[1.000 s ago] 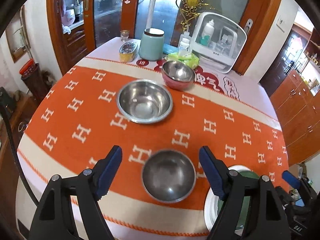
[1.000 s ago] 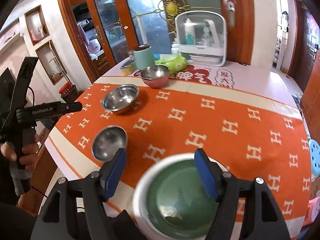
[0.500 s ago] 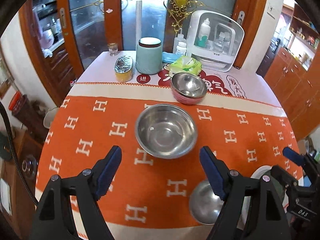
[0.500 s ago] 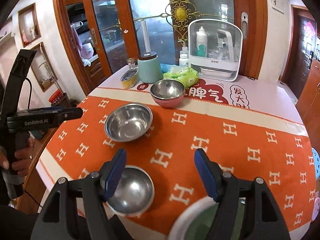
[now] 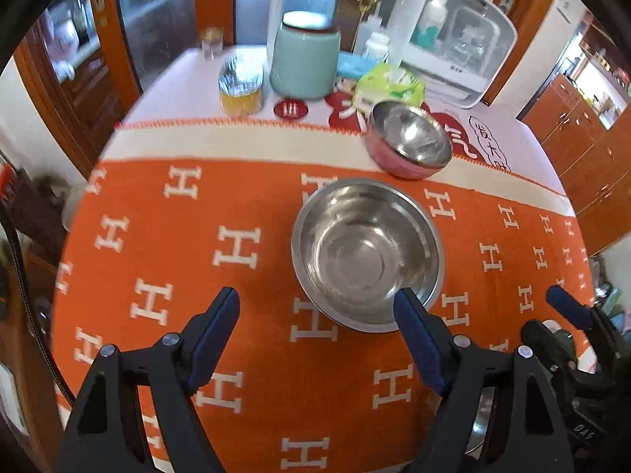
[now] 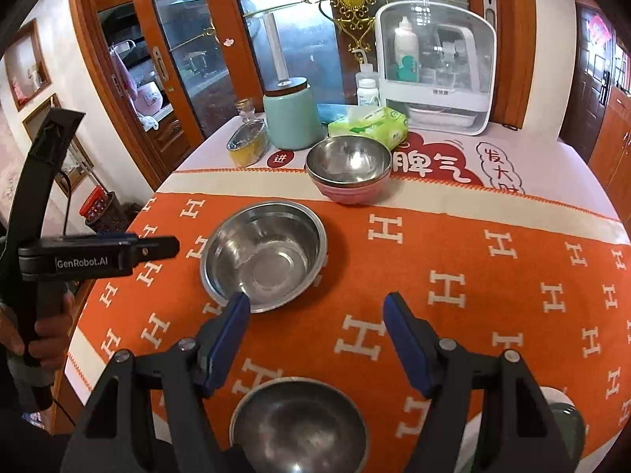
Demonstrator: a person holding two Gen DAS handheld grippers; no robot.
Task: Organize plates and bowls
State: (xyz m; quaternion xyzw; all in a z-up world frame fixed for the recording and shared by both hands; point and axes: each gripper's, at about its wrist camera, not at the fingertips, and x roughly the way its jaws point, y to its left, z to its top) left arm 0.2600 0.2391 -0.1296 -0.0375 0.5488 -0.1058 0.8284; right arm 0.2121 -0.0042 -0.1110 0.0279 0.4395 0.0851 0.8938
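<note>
Both tools are spread wide with nothing between their pads: my left tool (image 5: 315, 335) hangs over the orange cloth, and my right tool (image 6: 317, 339) hovers above the near edge of the counter (image 6: 493, 276). I judge this to be the approach step, with no bowl gripped yet.

Nearest to me, under the right tool, sits a small steel bowl (image 6: 299, 421), and just right of it the white rim of a green plate (image 6: 564, 414) (mostly hidden behind the tool's arm). Further in, at mid-counter, stands a large steel bowl (image 5: 366, 252), upright and empty; my left tool's right pad overlaps its near rim in the view, though I cannot tell whether they touch. Beyond that, a steel bowl nested in a pink bowl (image 6: 349, 169) rests where the orange cloth meets the white one.

The next move, as I judge it, calls for closing on a thin rim squarely, since polished steel may slip.

At the far edge stand a mint canister (image 6: 292, 118), a yellow tin (image 6: 246, 144), a green tissue pack (image 6: 368, 124) and a white cabinet (image 6: 435, 71). Behind them, wood-framed glass doors.
</note>
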